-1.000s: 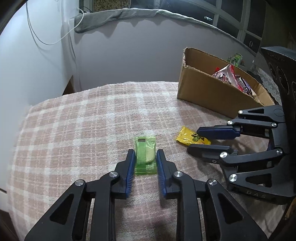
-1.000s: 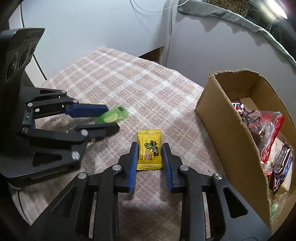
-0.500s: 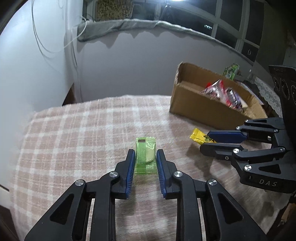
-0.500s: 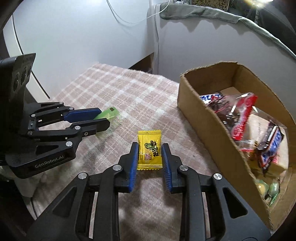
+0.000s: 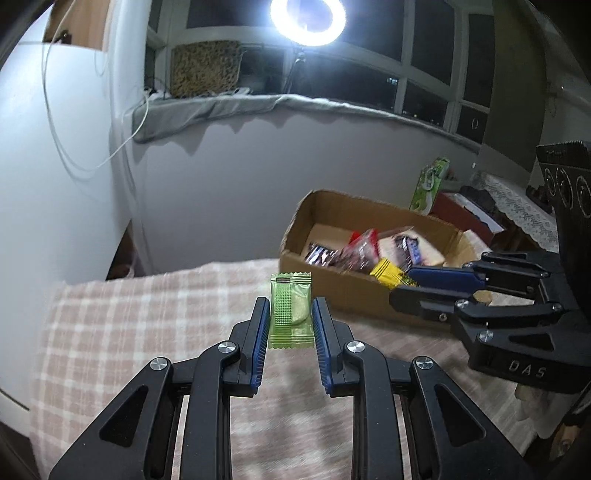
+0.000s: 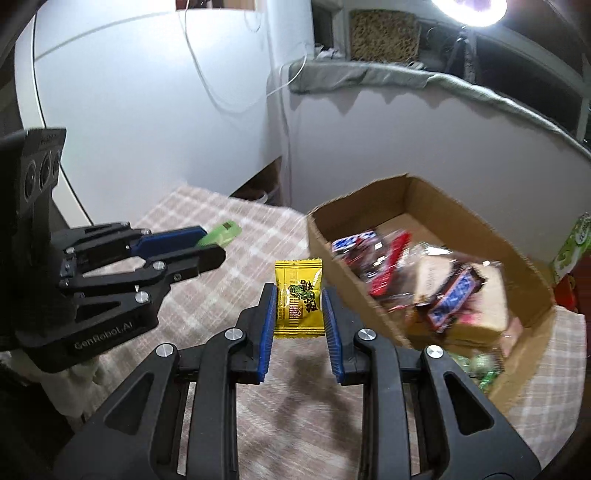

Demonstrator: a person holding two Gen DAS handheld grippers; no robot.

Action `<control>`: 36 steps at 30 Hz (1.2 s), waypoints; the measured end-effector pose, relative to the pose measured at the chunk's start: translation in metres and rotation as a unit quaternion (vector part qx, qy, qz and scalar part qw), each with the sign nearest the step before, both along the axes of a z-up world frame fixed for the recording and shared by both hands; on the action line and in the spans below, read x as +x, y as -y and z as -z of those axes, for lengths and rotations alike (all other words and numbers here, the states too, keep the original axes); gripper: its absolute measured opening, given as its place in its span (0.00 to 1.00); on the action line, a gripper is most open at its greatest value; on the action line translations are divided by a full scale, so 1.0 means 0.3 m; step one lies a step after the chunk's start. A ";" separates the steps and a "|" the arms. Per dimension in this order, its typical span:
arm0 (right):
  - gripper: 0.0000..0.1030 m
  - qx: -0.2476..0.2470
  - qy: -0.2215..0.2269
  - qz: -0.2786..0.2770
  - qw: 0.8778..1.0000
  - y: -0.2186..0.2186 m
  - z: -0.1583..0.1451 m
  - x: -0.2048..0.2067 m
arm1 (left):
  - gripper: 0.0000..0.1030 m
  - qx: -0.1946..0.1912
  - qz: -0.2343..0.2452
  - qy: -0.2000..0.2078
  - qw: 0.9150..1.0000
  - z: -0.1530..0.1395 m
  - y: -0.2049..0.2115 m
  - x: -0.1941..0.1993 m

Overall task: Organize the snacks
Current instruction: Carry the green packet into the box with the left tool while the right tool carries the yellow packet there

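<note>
My left gripper is shut on a green snack packet, held in the air above the checked tablecloth. My right gripper is shut on a yellow snack packet, also lifted off the cloth. In the left wrist view the right gripper hangs at the right with the yellow packet near the front wall of the cardboard box. In the right wrist view the left gripper is at the left with the green packet. The box holds several wrapped snacks.
A white wall and a grey-draped sill stand behind the table. A green carton and red items sit behind the box. A ring light glares from above. The table's far edge drops off close to the wall.
Both grippers have risen off the cloth with their packets, which lay on the table a second ago. Both have also moved toward the cardboard box, whose inside now shows.
</note>
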State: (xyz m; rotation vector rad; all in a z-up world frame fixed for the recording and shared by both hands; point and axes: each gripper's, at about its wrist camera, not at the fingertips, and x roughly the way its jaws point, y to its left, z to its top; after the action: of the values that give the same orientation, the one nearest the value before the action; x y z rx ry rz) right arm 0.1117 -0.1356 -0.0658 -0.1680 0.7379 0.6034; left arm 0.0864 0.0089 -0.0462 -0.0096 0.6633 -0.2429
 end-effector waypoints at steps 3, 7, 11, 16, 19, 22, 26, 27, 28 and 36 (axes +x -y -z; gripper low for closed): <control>0.25 0.002 0.012 0.012 1.000 0.041 -0.040 0.009 | 0.21 -0.004 0.005 0.008 1.000 -0.027 0.021 0.012; 0.25 0.002 0.024 0.029 0.999 0.098 -0.082 0.036 | 0.21 -0.010 0.007 0.020 1.000 -0.065 0.039 0.036; 0.25 -0.002 0.032 0.045 0.998 0.155 -0.112 0.072 | 0.21 -0.007 0.013 0.030 0.999 -0.092 0.063 0.071; 0.25 -0.006 0.039 0.065 0.997 0.218 -0.131 0.121 | 0.21 -0.002 0.021 0.035 0.999 -0.107 0.103 0.125; 0.25 -0.006 0.040 0.077 0.996 0.256 -0.130 0.160 | 0.21 0.000 0.024 0.038 0.999 -0.111 0.116 0.153; 0.25 -0.006 0.038 0.086 0.996 0.285 -0.122 0.191 | 0.21 0.000 0.025 0.040 0.999 -0.113 0.127 0.177; 0.25 -0.006 0.036 0.098 0.995 0.319 -0.106 0.234 | 0.21 -0.007 0.028 0.038 0.999 -0.107 0.141 0.211; 0.25 -0.005 0.034 0.099 0.994 0.325 -0.102 0.240 | 0.21 -0.008 0.029 0.038 0.999 -0.105 0.144 0.219; 0.25 -0.005 0.032 0.101 0.994 0.331 -0.099 0.252 | 0.21 -0.010 0.031 0.037 0.999 -0.104 0.151 0.232; 0.25 -0.011 0.020 0.108 0.994 0.355 -0.059 0.322 | 0.21 -0.024 0.045 0.032 0.998 -0.074 0.208 0.285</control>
State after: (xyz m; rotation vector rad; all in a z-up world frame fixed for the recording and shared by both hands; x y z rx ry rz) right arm 0.2083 -0.2420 -0.0481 -0.1187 0.7127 0.3844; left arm 0.1719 -0.0535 -0.0238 -0.0173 0.5942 -0.3445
